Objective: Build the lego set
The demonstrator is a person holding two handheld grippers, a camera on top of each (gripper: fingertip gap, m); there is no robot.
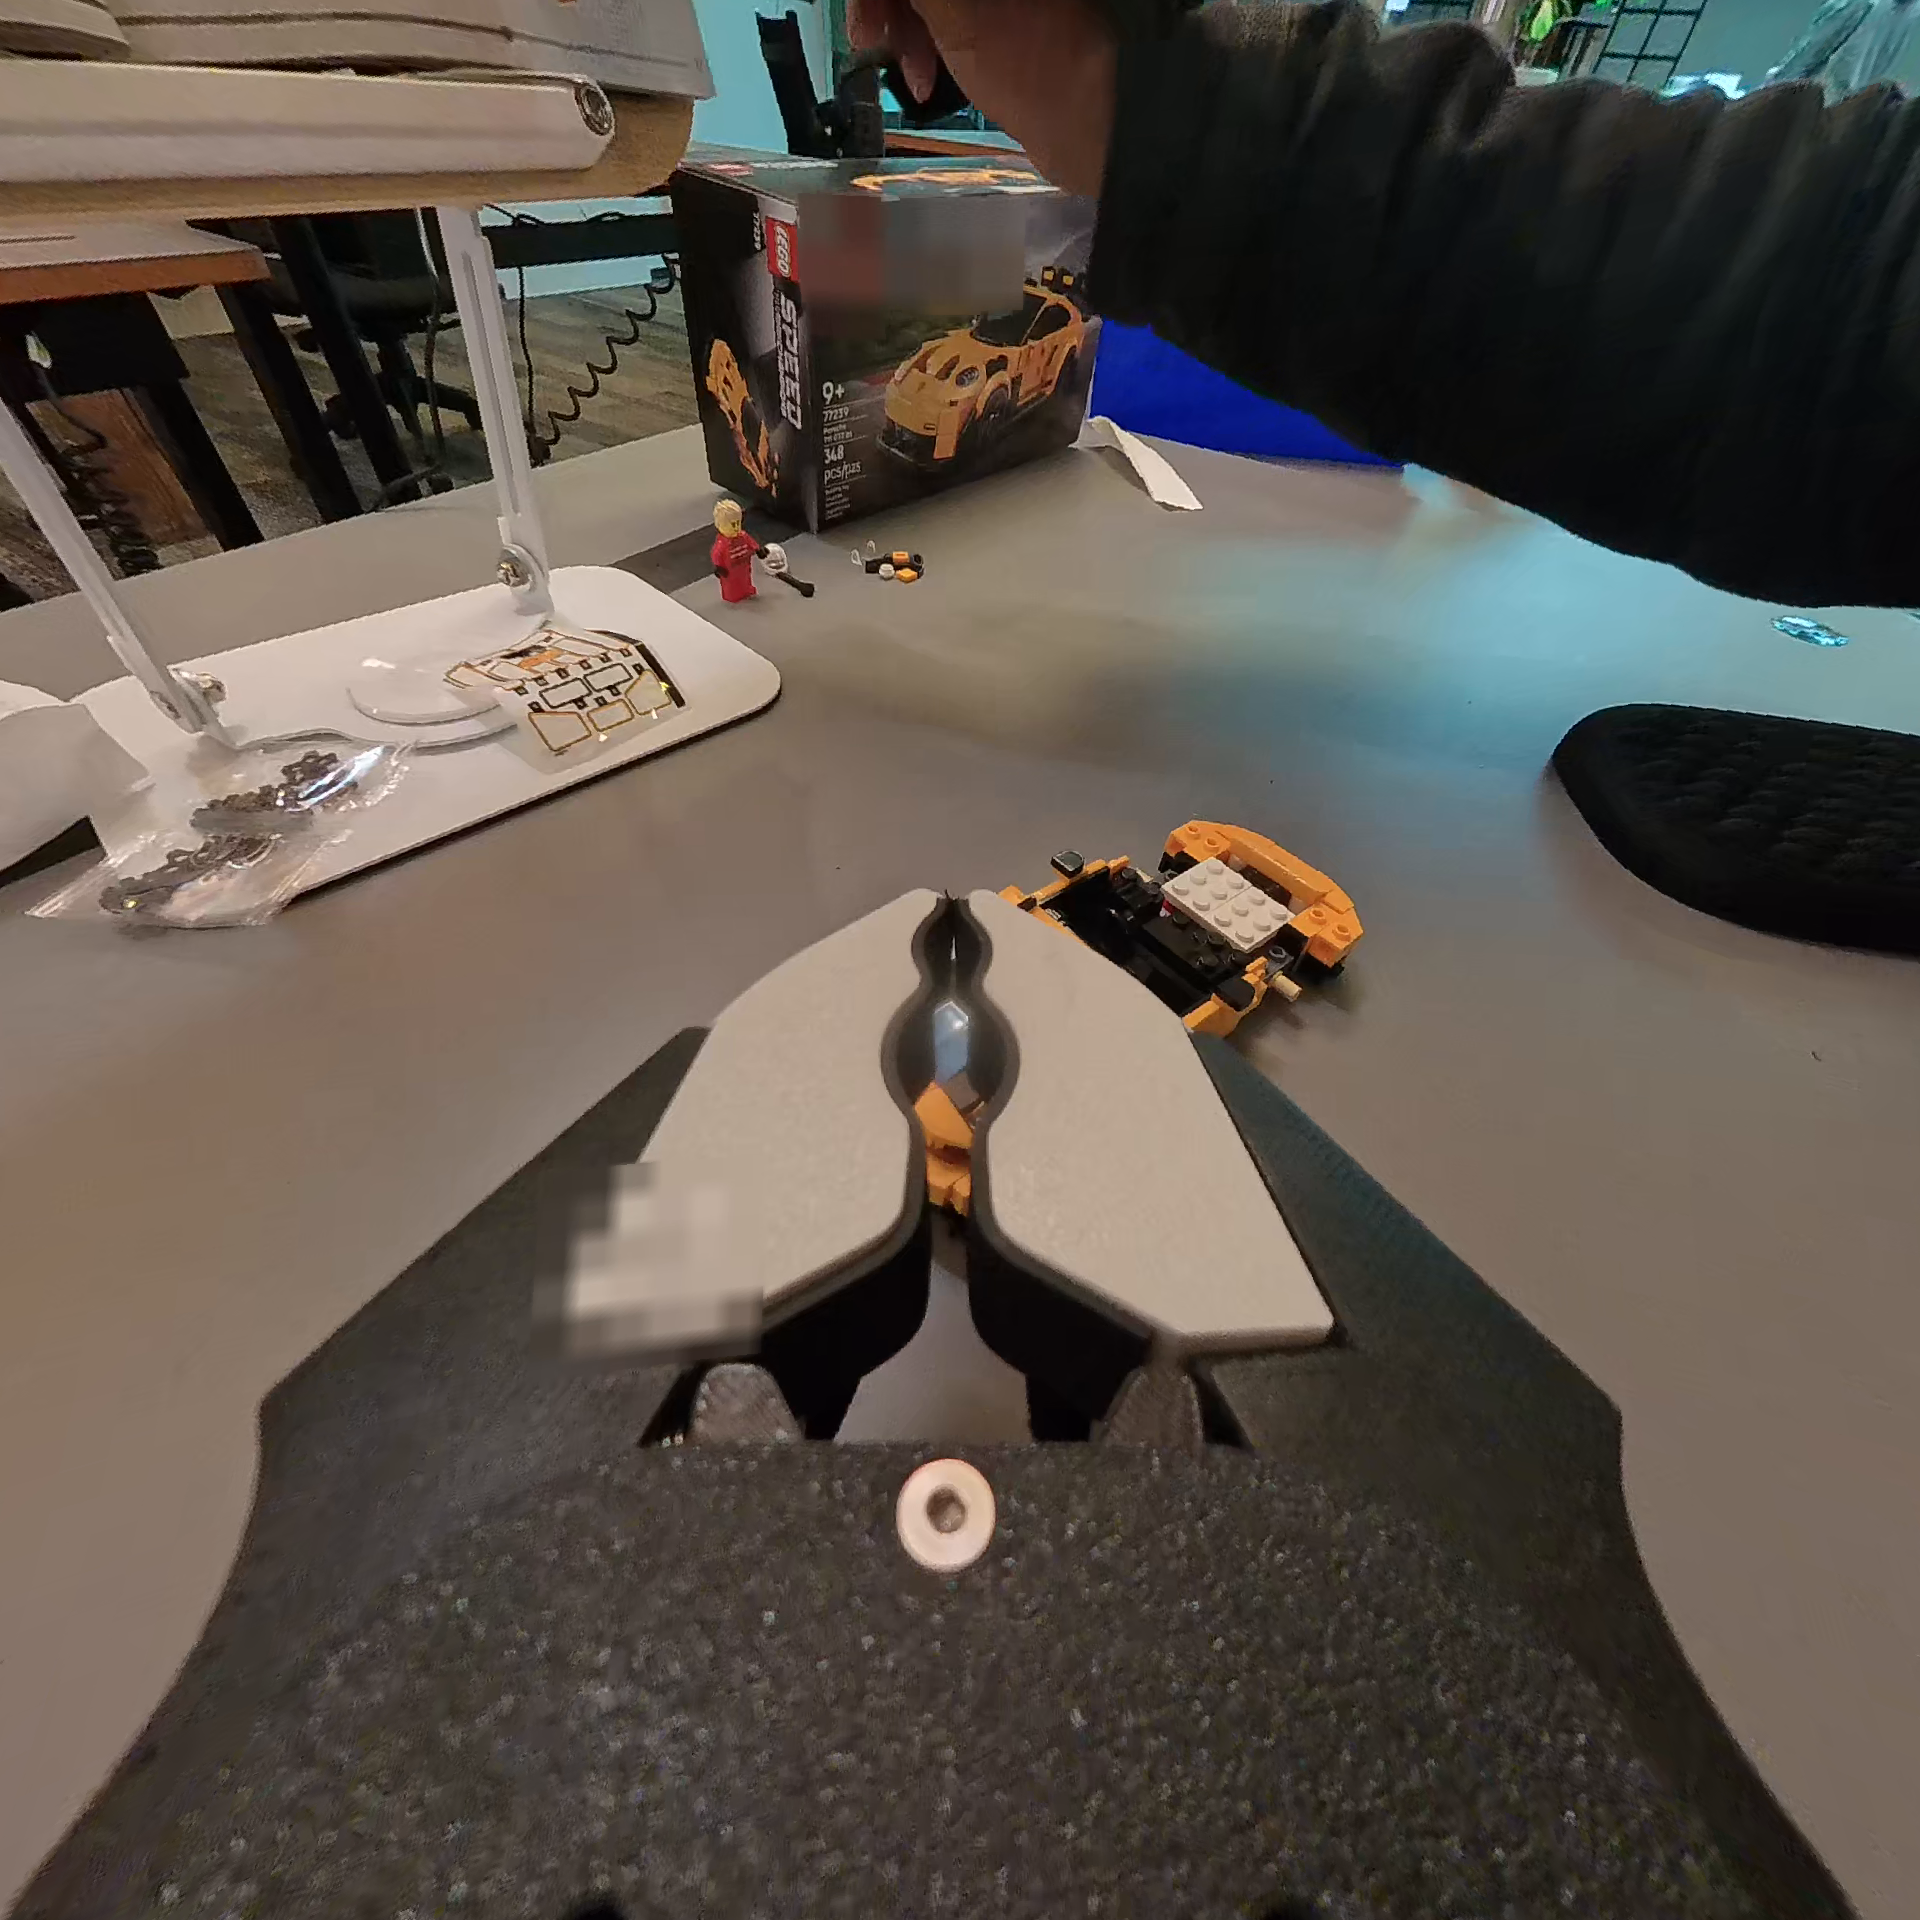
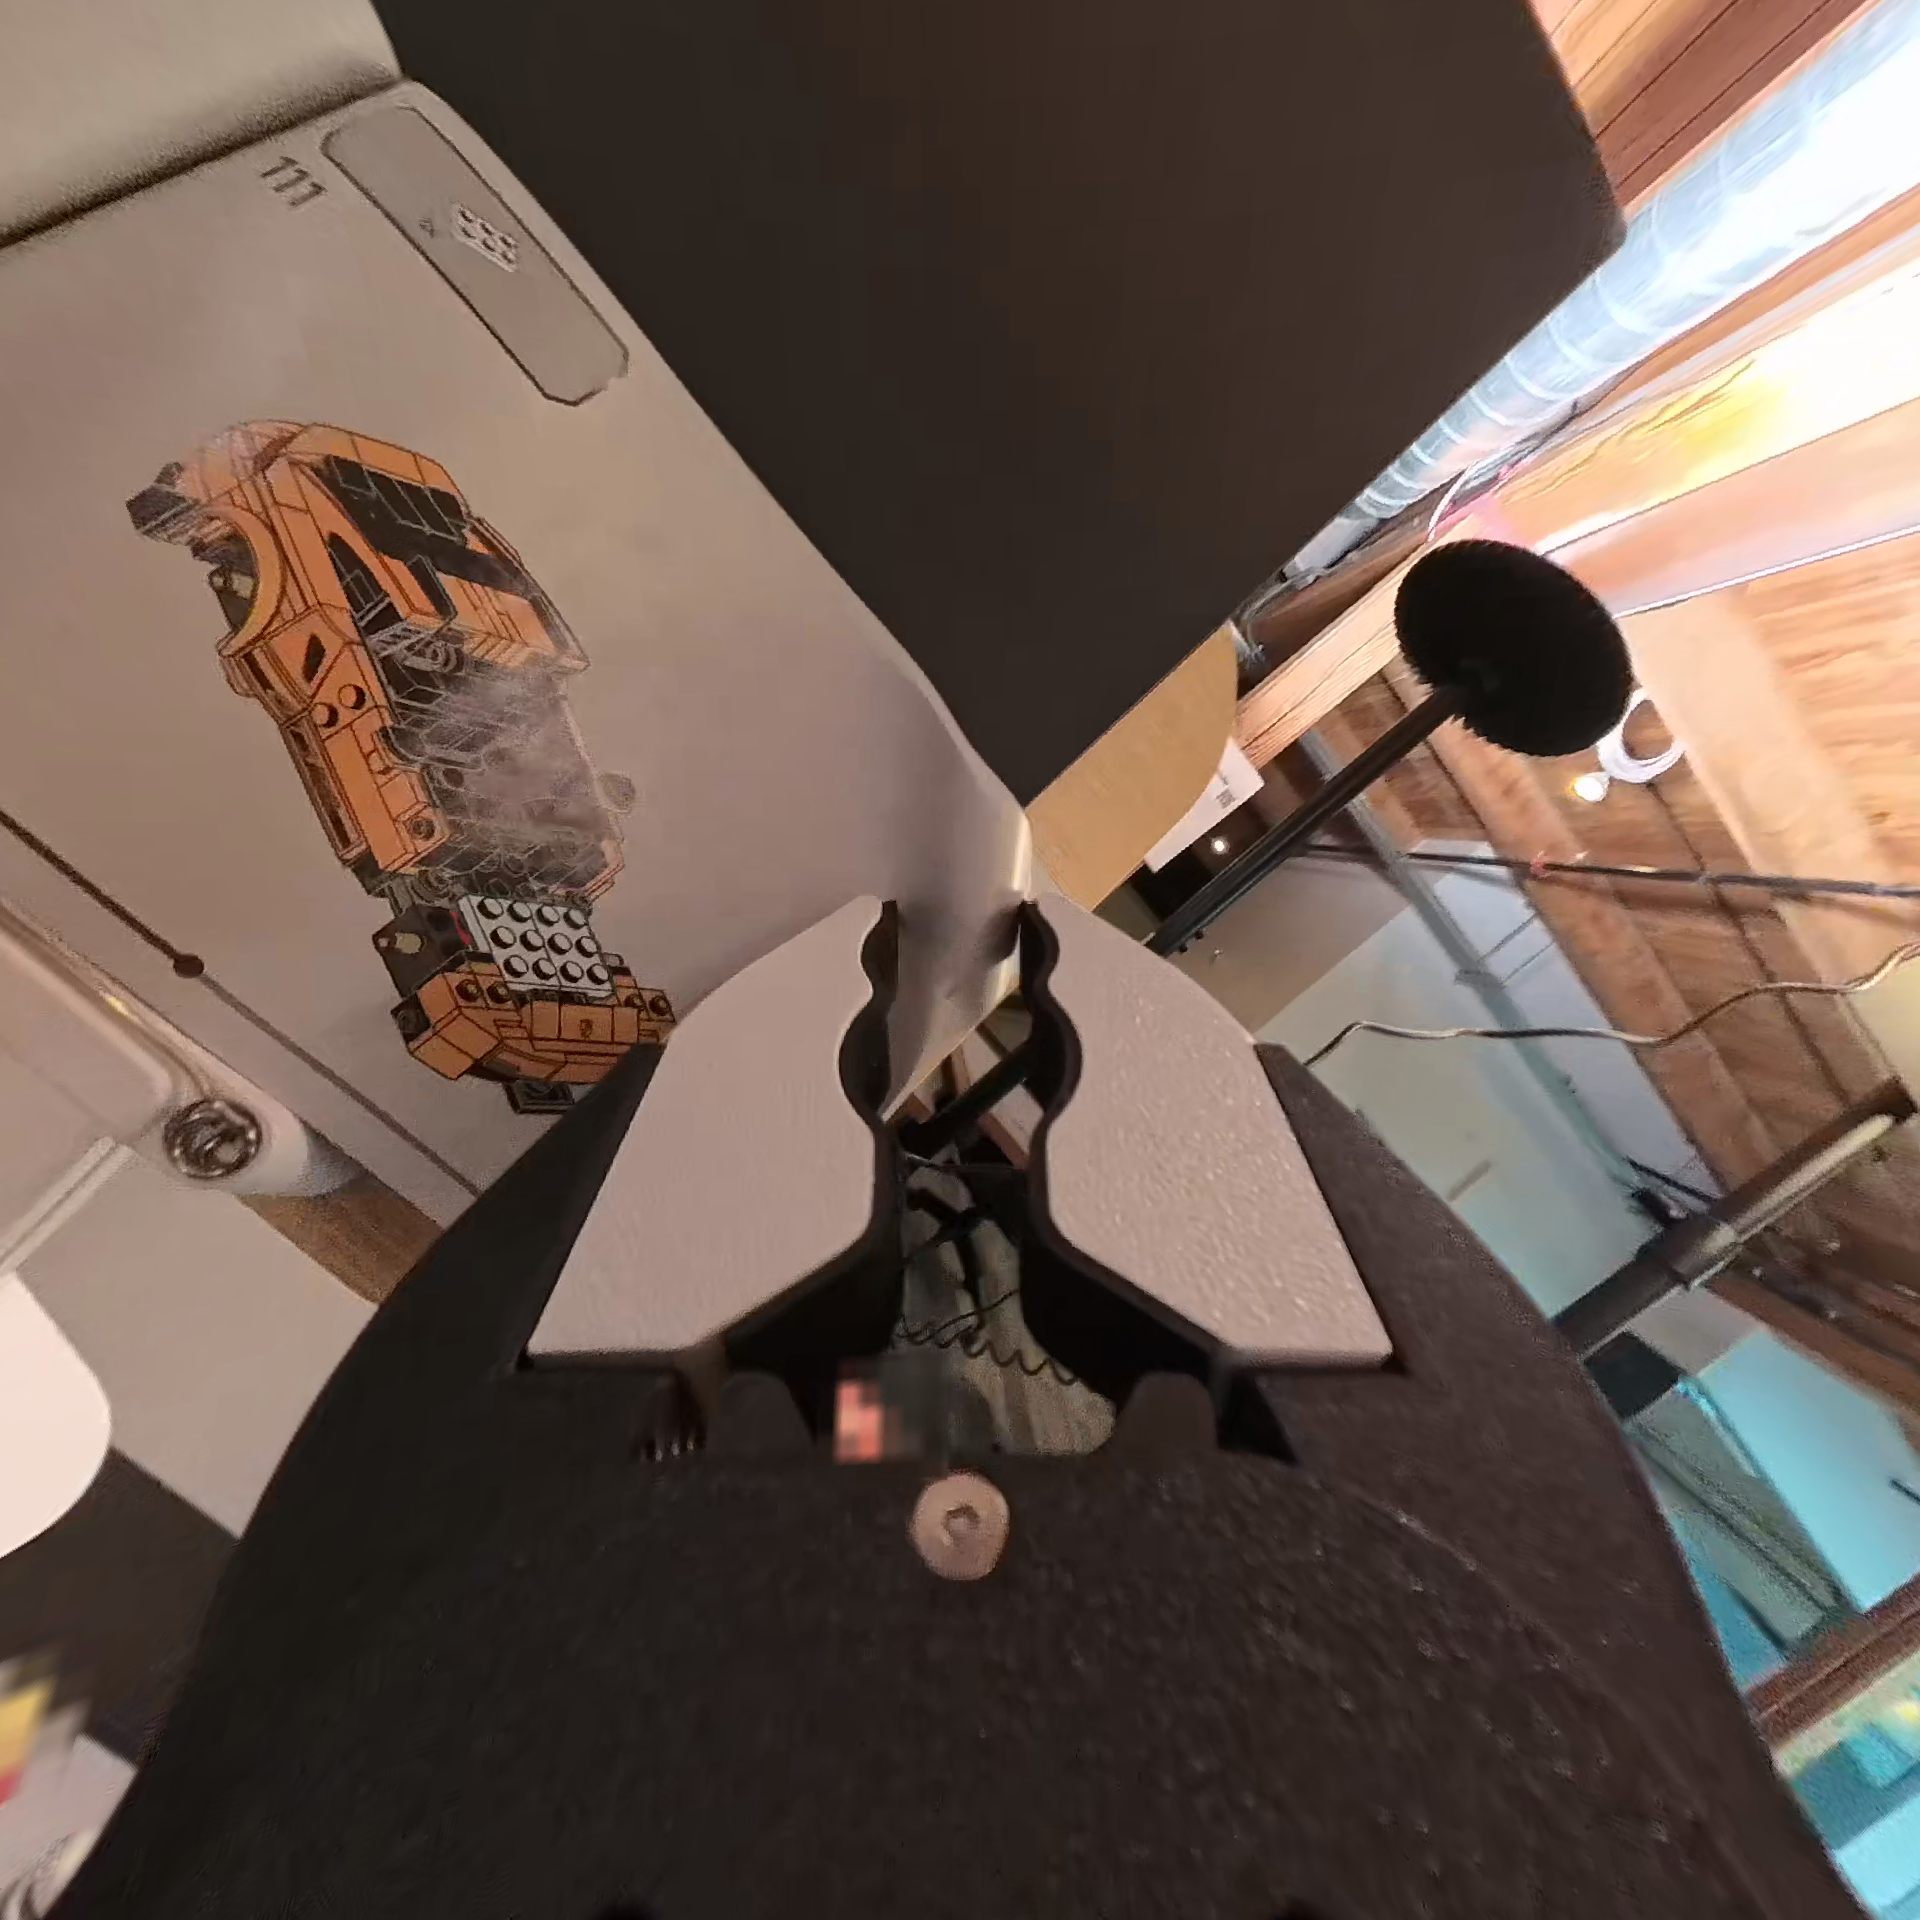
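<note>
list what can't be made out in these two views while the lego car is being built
- Left wrist view: the left gripper covers the front of the orange lego car; whether it pinches anything is unclear.
- Left wrist view: the loose parts by the lego box are too small to identify.
- Right wrist view: the instruction page is motion-blurred, its corner between the right gripper fingers; contact is unclear.

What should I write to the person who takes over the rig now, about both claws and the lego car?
Left claw: shut, just over the half-built orange car; I cannot tell whether it holds a piece.
Right claw: open, around a page edge of the instruction booklet.
Done: minifigure, standing by the box.
Left: car body unfinished; small loose parts, parts bag and sticker sheet wait.
</note>
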